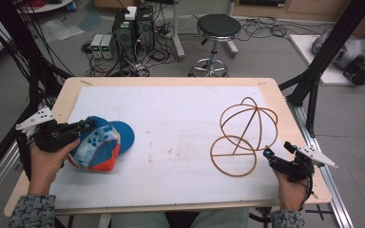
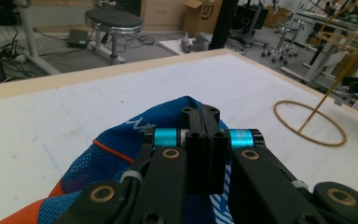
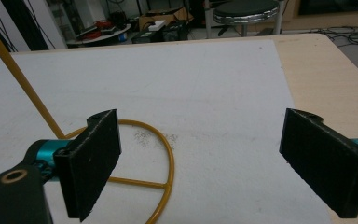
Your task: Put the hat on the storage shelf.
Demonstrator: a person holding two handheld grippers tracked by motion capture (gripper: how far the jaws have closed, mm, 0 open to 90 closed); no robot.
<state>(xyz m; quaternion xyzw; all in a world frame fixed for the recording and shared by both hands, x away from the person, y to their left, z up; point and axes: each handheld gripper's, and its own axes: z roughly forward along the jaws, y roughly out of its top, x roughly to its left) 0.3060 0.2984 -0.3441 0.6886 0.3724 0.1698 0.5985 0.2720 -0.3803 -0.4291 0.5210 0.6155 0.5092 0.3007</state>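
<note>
Black jaws of the left hand-held gripper point(image 2: 200, 135) are pinched shut on a blue-and-orange cap point(image 1: 97, 149) at the table's point(image 1: 171, 190) left. Right hand-held gripper point(image 3: 200, 158) gapes wide, empty, beside a wire stand point(image 1: 242, 135).

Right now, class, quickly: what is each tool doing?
Left tool: closed on the cap.
Right tool: open, holding nothing, beside the wire stand.
</note>
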